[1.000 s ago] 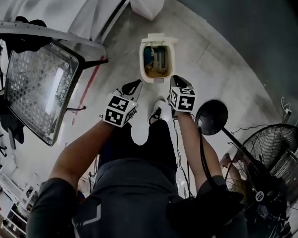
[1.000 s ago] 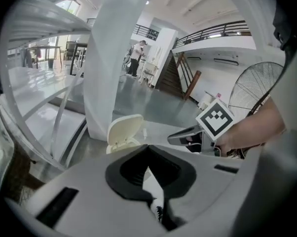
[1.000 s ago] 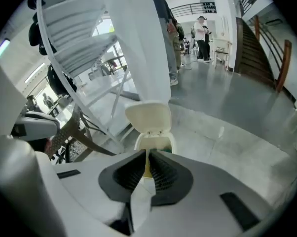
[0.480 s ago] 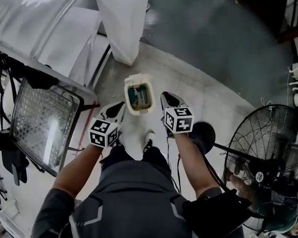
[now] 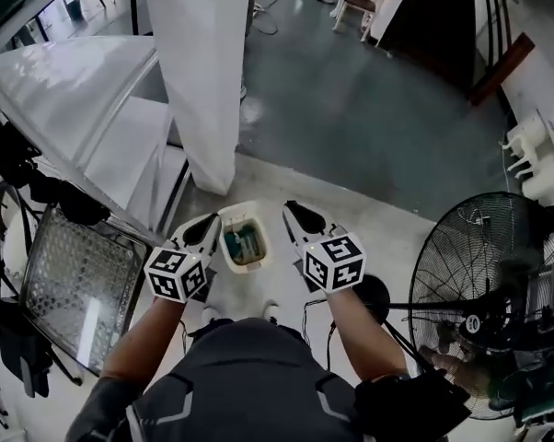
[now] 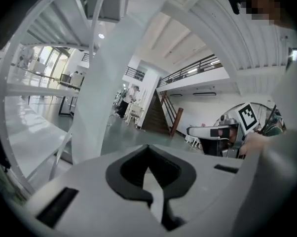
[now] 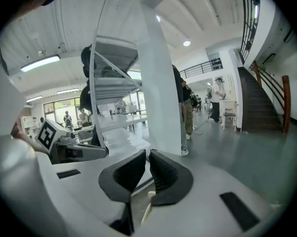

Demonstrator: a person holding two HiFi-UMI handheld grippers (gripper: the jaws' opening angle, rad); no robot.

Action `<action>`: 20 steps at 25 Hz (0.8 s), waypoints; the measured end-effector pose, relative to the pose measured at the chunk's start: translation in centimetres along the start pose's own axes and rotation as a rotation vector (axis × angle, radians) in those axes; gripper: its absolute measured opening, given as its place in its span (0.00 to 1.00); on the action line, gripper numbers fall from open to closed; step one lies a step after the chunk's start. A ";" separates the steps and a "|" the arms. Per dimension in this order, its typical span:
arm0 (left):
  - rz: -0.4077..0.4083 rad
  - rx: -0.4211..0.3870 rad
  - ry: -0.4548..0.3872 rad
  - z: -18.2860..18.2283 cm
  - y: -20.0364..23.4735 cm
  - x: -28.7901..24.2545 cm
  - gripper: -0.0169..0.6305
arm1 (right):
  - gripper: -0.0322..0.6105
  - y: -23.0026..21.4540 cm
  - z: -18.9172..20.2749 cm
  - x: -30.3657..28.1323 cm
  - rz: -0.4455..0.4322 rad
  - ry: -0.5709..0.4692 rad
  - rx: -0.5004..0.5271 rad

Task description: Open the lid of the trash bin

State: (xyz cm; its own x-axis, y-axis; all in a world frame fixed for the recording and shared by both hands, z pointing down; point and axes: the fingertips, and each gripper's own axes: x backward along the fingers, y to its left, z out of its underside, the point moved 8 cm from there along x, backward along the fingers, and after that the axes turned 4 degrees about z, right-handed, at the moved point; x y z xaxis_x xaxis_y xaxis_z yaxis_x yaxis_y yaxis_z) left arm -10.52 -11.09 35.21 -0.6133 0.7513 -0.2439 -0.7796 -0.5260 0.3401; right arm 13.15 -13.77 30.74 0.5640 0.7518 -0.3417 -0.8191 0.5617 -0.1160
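Far left of head view: mesh panel (image 5: 79,288), metal, tilted, in a dark frame. Above it, white stairs (image 5: 84,99) running up and to the left. Beside the stairs, broad white pillar (image 5: 203,72), foot meeting the pale floor (image 5: 387,219) just beyond the bin.

Left gripper (image 5: 213,220): held low in front of the body, marker cube facing up, tips just beside the bin's left rim; touching or not, cannot tell. Jaws pressed together at the tips in its own view, only the hollow behind them open, nothing gripped. Looks out at the pillar and stairs.

Trash bin (image 5: 244,244): small, cream, on the floor between the two grippers, directly ahead of the shoes (image 5: 270,311). Seen from straight above; top open, blue-green and white contents showing inside. Lid itself not made out from here.

Right gripper (image 5: 290,210): level with the left, tips just beside the bin's right rim. Jaws drawn nearly together in its own view, a thin slit between the ribbed faces, nothing between them.

Further right: black round base (image 5: 376,293) on the floor near the right forearm, then large fan (image 5: 484,293) with wire guard, at the frame's right edge.
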 end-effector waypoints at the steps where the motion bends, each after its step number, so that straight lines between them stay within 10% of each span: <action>1: 0.011 -0.009 -0.015 -0.8 -0.3 0.4 0.04 | 0.12 0.3 -0.9 0.7 -0.001 -0.024 0.013; 20: 0.001 -0.230 -0.285 -14.0 -5.7 5.8 0.04 | 0.12 0.2 -11.5 9.5 0.072 -0.390 0.084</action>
State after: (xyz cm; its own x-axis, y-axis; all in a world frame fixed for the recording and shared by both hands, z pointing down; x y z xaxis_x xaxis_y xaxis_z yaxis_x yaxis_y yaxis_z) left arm -11.37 -9.31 19.12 -0.5795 0.8144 0.0300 -0.8069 -0.5786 0.1191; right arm 17.15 -10.52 16.73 0.5166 0.8555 0.0350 -0.8554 0.5174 -0.0223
